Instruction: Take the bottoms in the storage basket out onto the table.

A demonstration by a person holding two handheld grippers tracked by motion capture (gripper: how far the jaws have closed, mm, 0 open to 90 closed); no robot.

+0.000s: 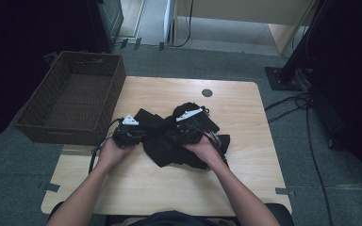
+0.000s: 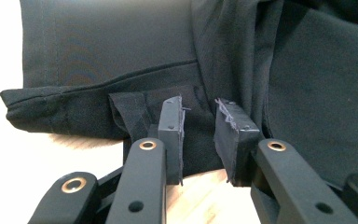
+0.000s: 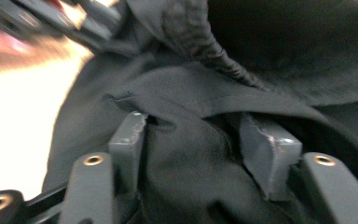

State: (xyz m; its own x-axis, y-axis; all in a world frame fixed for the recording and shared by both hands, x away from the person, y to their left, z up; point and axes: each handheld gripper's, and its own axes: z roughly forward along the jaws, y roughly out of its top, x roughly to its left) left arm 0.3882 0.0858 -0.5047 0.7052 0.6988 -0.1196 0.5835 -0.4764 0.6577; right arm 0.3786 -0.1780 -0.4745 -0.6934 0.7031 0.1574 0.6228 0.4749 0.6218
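- While both forearms come in from the near edge of the table [image 1: 245, 101], the hands sit close together over a black garment [image 1: 169, 139] at the table's middle.
- Left hand [image 1: 114, 149]: palm wrapped round the left gripper [image 1: 131, 128], which points forward and toward the garment's left edge; a grey plate rides on top of it and a cable trails back along the wrist.
- Right hand [image 1: 202, 148]: wrapped round the right gripper [image 1: 188, 123], angled forward and inward, resting on the garment's right half.
- Left jaws, seen in the left gripper view: standing apart with a narrow gap; a hemmed edge of the cloth [image 2: 98, 100] lies just ahead of the pads [image 2: 171, 122] and a little dark cloth sits low in the gap. The pads do not press on it.
- Right jaws, seen in the right gripper view: a fat fold of cloth [image 3: 191, 154] bulges between the pads [image 3: 127, 140], which stand well apart. The picture is blurred, so a firm grip cannot be told.
- Garment: black, matte, crumpled into a loose heap with several overlapping folds; stitched hem along one edge, a gathered, ribbed band [image 3: 200, 42] higher up in the right gripper view.
- Garment lies on the table, right of a brown wicker basket [image 1: 37, 113] at the table's left far corner, apart from it.
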